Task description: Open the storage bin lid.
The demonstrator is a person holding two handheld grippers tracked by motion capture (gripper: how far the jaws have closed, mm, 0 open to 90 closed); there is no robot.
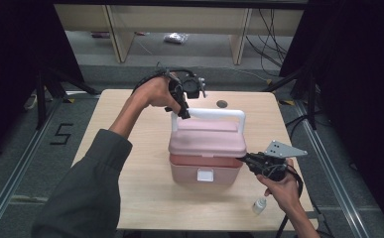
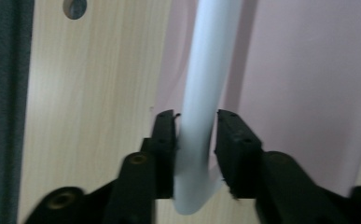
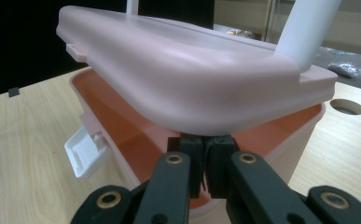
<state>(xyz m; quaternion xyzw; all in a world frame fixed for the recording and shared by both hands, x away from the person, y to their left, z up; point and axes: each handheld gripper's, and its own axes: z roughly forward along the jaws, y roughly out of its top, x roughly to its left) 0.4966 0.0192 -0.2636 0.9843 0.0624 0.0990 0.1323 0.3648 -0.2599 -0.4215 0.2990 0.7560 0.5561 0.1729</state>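
Right tongs [image 3: 205, 161] clenched on the pink box's [image 1: 205, 171] near rim, under the raised lid [image 3: 187, 74]. Left tongs [image 2: 196, 140] grasping the white handle [image 2: 206, 84], box at the middle of the surface [image 1: 130, 188]. A small bottle [image 1: 260, 204] lies nearby.

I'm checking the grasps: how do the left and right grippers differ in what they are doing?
The left gripper is clamped around the white handle at its left end, above the lid; the right gripper has its jaws shut, pushed under the lid's edge at the box rim. The left is at the box's far side, the right at its near right corner. Both are black and hand-held.
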